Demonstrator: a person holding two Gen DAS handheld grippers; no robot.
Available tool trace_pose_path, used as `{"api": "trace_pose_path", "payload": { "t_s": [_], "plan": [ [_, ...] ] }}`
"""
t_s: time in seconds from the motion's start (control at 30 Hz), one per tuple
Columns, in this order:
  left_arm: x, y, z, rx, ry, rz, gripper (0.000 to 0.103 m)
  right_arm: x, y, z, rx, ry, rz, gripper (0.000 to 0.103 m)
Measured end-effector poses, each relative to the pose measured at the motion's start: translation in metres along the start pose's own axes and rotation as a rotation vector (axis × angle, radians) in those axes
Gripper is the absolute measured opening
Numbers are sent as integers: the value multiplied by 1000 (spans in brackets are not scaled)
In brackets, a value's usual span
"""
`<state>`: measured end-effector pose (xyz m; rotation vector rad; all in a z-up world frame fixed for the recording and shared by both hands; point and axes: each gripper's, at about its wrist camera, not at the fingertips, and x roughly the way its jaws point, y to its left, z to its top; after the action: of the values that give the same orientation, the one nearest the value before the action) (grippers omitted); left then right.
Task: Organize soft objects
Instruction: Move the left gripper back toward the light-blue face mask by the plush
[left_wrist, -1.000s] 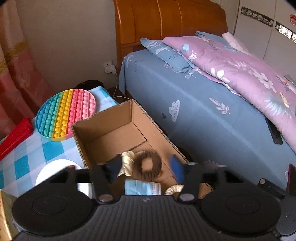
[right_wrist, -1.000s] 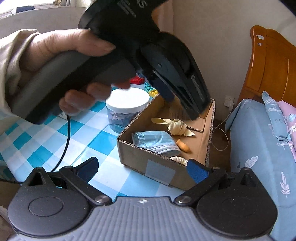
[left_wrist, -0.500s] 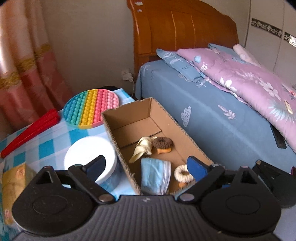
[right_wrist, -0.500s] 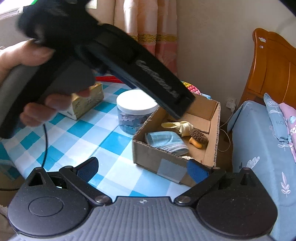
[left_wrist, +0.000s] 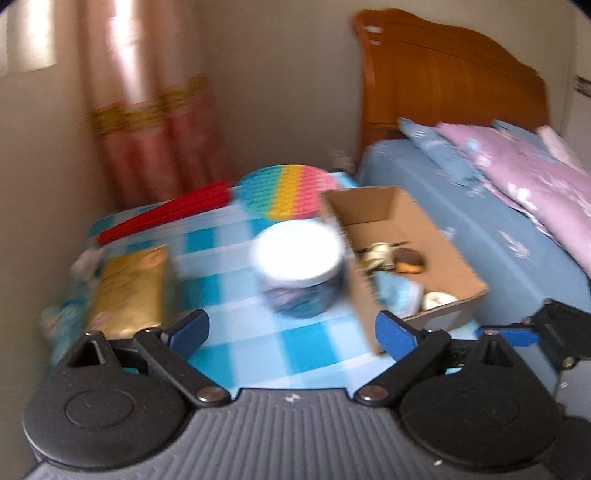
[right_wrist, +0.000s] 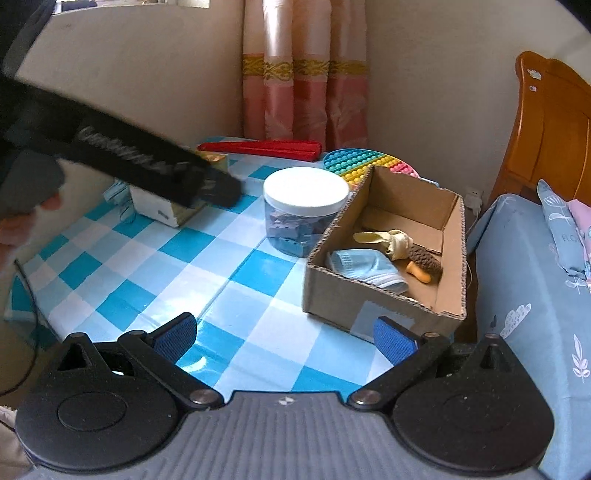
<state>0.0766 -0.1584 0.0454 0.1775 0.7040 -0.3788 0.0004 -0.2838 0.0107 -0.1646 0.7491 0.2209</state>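
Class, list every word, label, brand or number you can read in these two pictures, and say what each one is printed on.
"FLO": on the blue pillow; the rest of the word is not legible.
White lettering along the side of the left tongs, right wrist view: too smeared by motion to read.
Print on the gold box: too blurred to read.
No numbers can be read.

Left wrist view motion-blurred; gold box (left_wrist: 129, 291) print unreadable. Left gripper (right_wrist: 218, 188) smeared, hiding part of that box. Bed (right_wrist: 532, 295) cut by right edge.
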Motion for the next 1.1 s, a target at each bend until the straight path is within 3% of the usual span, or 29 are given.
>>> {"api": "trace_pose_path", "payload": {
  "t_s": [0.23,0.63,0.83,1.1],
  "plan": [
    [-12,50,-35,-133,12,137,98,4,16,5,-36,20,4,103],
    [-1,127,-77,-310,78,279,98,27,50,18,-85,73,6,103],
    [7,151,-73,-305,89,356,98,43,64,27,-119,96,22,103],
    [27,180,-39,-325,65,455,98,63,71,37,-160,101,64,103]
  ]
}}
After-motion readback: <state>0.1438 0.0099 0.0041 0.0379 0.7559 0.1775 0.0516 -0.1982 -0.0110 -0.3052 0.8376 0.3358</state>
